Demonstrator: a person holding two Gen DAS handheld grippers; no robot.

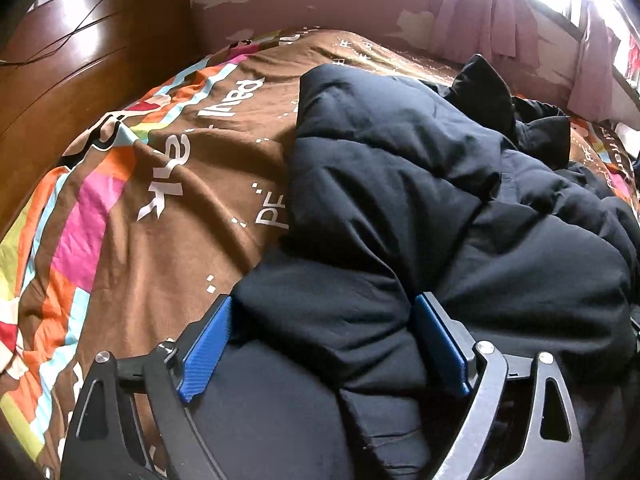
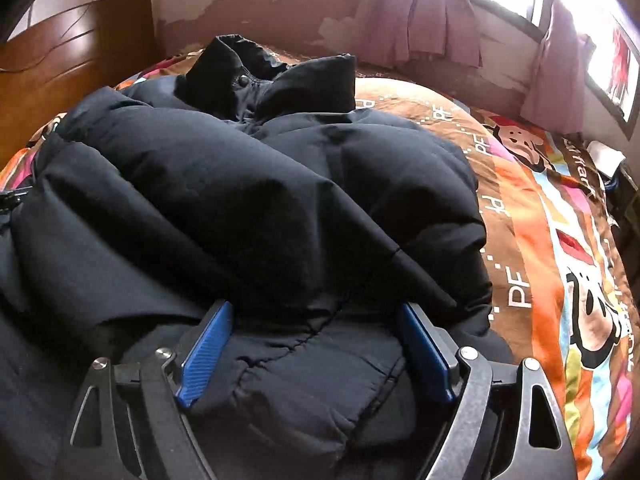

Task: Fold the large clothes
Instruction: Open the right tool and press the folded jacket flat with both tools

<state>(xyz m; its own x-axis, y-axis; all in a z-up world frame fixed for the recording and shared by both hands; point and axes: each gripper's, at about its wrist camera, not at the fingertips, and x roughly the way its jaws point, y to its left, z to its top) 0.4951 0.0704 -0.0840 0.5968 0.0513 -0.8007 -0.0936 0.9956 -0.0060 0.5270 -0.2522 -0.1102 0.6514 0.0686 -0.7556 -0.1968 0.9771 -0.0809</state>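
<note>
Spread across a bed [image 1: 168,184] under a brown cartoon-print cover, headboard [image 1: 60,60] at the left edge, curtained window [image 2: 520,4] at the far right corner. Piled over the middle of that bed, a black padded jacket [image 2: 248,184], collar [image 2: 272,76] standing toward the far edge. Probably light but bulky, springy and slick-skinned; likely best taken at the stitched hem or a seam, not a puffy panel. Left hand-held gripper [image 1: 324,344] spread wide astride a dark fold, pads not pinching. Right hand-held gripper [image 2: 316,348] likewise spread over the quilted hem, gripping nothing. Sleeves lost in black folds; near edge of the bed cut off.
</note>
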